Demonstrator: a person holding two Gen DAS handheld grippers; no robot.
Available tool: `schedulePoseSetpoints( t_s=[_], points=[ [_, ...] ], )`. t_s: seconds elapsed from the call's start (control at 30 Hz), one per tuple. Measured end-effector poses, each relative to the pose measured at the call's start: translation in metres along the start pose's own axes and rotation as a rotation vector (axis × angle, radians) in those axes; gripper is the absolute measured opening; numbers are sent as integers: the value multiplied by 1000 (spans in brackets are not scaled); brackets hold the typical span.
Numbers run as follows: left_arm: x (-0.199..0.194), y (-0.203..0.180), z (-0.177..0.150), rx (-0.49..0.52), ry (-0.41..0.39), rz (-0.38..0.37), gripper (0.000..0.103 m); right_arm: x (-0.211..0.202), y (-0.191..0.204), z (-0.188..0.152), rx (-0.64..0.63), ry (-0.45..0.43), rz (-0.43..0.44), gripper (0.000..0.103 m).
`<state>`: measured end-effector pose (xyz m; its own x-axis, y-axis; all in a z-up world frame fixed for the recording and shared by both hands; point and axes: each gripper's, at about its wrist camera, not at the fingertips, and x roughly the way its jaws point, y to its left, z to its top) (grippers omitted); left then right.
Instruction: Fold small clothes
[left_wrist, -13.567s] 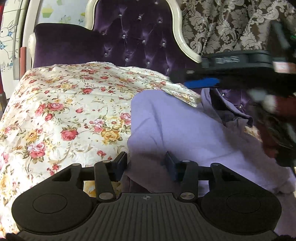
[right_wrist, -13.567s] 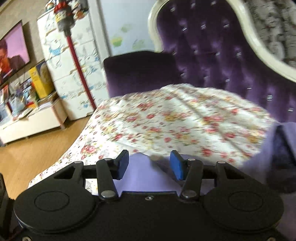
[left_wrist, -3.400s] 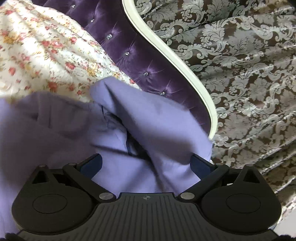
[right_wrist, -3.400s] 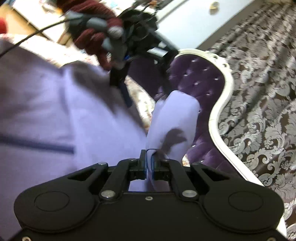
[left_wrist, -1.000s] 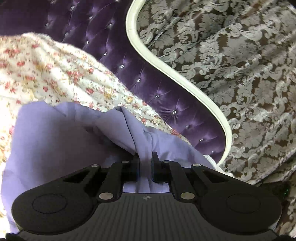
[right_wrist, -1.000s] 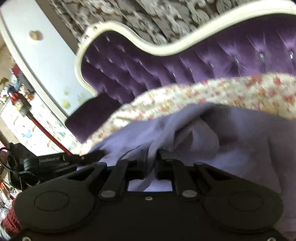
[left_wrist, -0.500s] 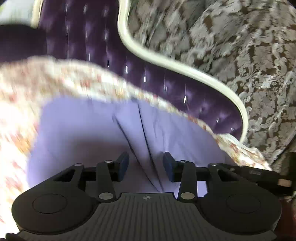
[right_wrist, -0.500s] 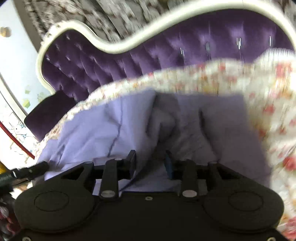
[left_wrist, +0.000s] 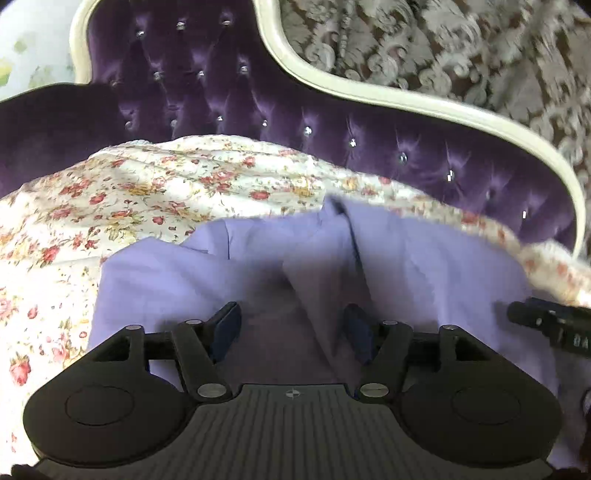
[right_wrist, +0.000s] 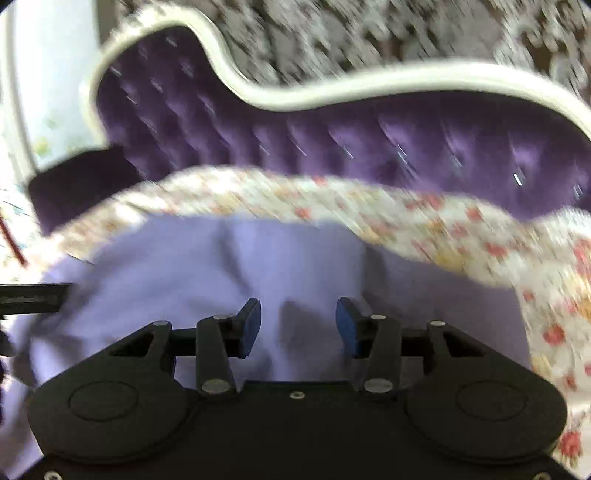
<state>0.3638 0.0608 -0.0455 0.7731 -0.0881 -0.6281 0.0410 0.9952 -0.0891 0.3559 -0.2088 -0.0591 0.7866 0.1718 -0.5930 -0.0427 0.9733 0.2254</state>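
A lilac garment (left_wrist: 424, 266) lies spread on the floral bedspread (left_wrist: 110, 206), with a dark seam running down its middle and folds near my fingers. My left gripper (left_wrist: 291, 328) is open just above the cloth, holding nothing. The right gripper's black body (left_wrist: 554, 325) shows at the right edge of the left wrist view. In the blurred right wrist view the same garment (right_wrist: 207, 269) fills the lower half. My right gripper (right_wrist: 298, 326) is open over it and empty. The left gripper (right_wrist: 33, 295) shows at that view's left edge.
A purple tufted headboard (left_wrist: 258, 110) with a cream frame (left_wrist: 369, 96) rises behind the bed. Damask wallpaper (left_wrist: 461, 48) lies beyond it. The floral bedspread (right_wrist: 480, 236) surrounds the garment on the left, back and right.
Both grippers, shut on garment folds a second ago, have opened and let the cloth drop flat. Both have pulled back toward me, and the right view is blurred with motion.
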Motion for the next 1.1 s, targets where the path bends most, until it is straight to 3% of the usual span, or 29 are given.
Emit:
schedulePoseSetpoints(
  t_s=[0.13, 0.27, 0.33, 0.4, 0.47, 0.6, 0.83, 1.1],
  points=[
    [-4, -14, -7, 147, -15, 54, 60, 7, -26, -9, 99, 62, -11, 54],
    [-22, -8, -2, 95, -20, 23, 66, -17, -34, -7, 111, 25, 11, 58],
    [-37, -6, -2, 78, -28, -2, 87, -35, -37, -7, 125, -1, 40, 65],
    [-56, -2, -5, 79, -39, -28, 96, -54, -39, -6, 125, -27, 62, 77],
    [-72, -1, -8, 79, -56, -43, 98, -78, -41, -10, 102, -55, 75, 80],
    [-114, 10, -24, 63, -77, -71, 103, -118, -41, -22, 68, -93, 97, 102],
    [-171, 29, -70, 63, -68, -83, 103, -183, -52, -71, 72, -88, 89, 103],
    [-209, 41, -131, 56, 3, -58, 103, -234, -70, -135, 140, -21, 55, 103]
  ],
)
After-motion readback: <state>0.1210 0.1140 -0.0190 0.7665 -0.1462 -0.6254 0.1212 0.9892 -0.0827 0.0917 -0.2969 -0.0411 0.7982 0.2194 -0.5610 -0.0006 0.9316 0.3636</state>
